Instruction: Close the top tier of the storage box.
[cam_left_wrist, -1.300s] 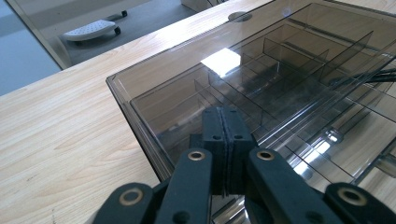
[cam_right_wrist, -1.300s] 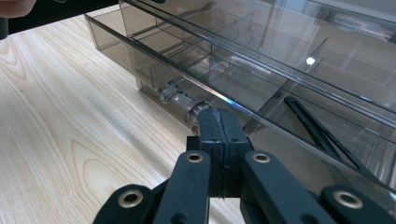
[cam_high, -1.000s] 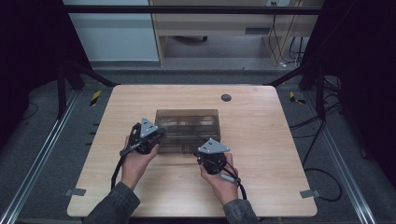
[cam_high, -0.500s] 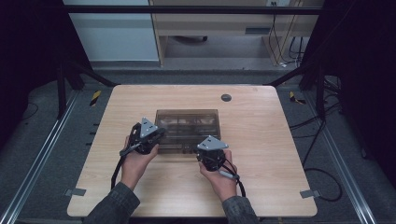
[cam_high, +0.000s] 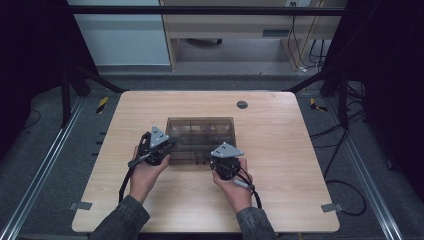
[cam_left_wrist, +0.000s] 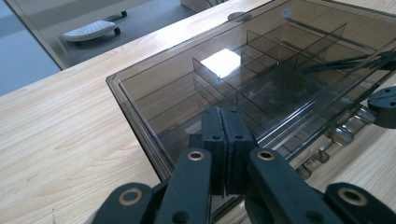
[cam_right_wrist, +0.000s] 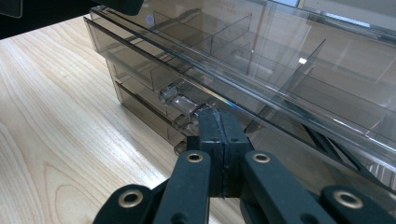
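High overview, close tong views (shared box)

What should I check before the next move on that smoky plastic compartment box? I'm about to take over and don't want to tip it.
1. Compartment box flat on the table: ok.
2. Left gripper closed, pads together at the box's near left corner: ok.
3. Right gripper closed, tips at the clear latch on the front edge: ok.
4. Anything pinched between either pair of pads: cannot tell.
5. Lid fully shut: cannot tell.
6. Box compartments free of loose parts: ok; they look empty through the lid.
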